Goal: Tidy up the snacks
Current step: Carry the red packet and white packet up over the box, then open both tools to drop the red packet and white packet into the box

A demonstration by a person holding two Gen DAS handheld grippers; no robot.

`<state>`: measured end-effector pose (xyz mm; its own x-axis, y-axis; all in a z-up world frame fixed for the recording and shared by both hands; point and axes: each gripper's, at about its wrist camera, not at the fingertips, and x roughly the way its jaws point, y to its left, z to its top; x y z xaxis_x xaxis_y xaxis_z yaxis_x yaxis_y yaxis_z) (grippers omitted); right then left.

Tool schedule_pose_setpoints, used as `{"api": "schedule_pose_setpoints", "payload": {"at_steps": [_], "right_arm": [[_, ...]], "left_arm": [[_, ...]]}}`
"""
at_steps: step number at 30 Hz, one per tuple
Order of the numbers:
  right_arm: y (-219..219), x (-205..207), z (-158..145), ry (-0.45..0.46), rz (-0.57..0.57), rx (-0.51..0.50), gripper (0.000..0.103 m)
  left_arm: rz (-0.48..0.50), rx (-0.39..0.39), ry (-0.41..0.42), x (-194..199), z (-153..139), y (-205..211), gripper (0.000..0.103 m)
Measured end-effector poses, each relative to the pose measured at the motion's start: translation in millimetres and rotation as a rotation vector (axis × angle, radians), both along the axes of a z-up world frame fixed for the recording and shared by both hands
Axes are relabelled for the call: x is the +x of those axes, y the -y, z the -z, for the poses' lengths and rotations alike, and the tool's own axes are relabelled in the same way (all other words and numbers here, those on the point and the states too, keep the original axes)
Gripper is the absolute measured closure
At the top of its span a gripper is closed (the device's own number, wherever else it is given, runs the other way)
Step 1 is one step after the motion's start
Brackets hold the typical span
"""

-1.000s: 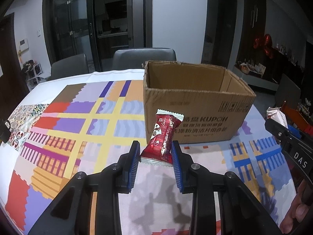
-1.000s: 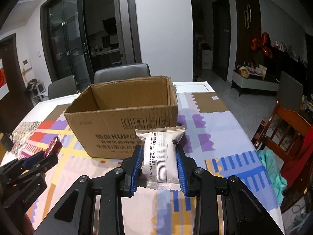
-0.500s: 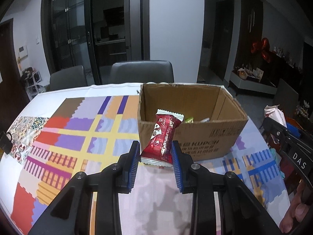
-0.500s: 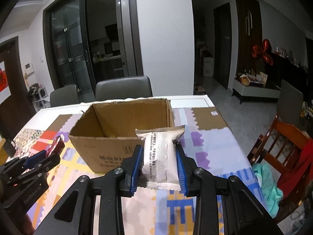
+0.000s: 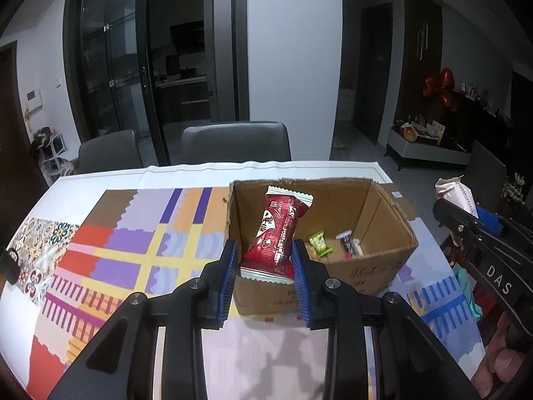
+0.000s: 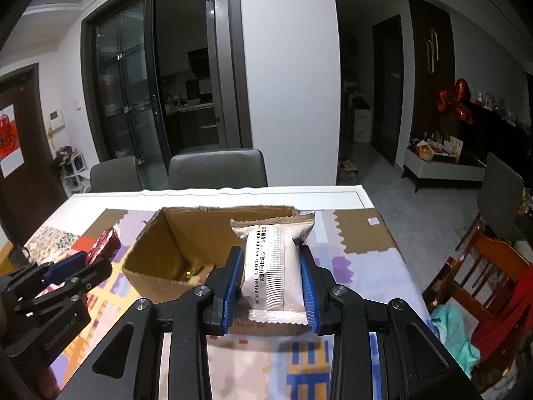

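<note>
My left gripper [image 5: 265, 260] is shut on a red snack packet [image 5: 276, 236], held upright in front of an open cardboard box [image 5: 379, 266] on the table. On the box floor lie a small green packet [image 5: 319, 242] and a dark packet [image 5: 348, 243]. My right gripper [image 6: 271, 278] is shut on a white snack packet [image 6: 273, 266], held over the near wall of the same cardboard box [image 6: 150, 271]. The left gripper [image 6: 58, 275] with the red packet [image 6: 105, 245] shows at the left of the right wrist view. The right gripper [image 5: 479, 230] shows at the right edge of the left wrist view.
A colourful patchwork tablecloth [image 5: 110, 250] covers the table. Two grey chairs [image 5: 233, 143] stand at its far side. A wooden chair [image 6: 483, 276] with clothes on it stands to the right of the table. A wall pillar and glass doors lie beyond.
Both grippers have risen with their packets, so the views now look down into the box. Its contents have come into sight. Neither grip has changed.
</note>
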<state>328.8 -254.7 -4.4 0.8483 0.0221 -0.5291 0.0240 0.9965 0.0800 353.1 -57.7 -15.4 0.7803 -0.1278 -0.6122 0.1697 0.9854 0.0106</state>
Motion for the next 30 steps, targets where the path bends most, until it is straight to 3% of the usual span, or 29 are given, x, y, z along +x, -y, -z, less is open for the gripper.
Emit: {"api": "schedule_pose_setpoints", "payload": {"at_steps": [14, 30], "right_arm": [[-7.4, 32.9, 0.9, -0.01, -0.026, -0.015, 0.069], [-18.3, 72.6, 14.0, -0.056, -0.042, -0.032, 0.069]], "left_arm": [[0.031, 0.003, 0.001, 34.5, -0.5, 10.8, 0.07], [0.051, -0.022, -0.049, 67.9, 22.9, 13.5, 0.07]]}}
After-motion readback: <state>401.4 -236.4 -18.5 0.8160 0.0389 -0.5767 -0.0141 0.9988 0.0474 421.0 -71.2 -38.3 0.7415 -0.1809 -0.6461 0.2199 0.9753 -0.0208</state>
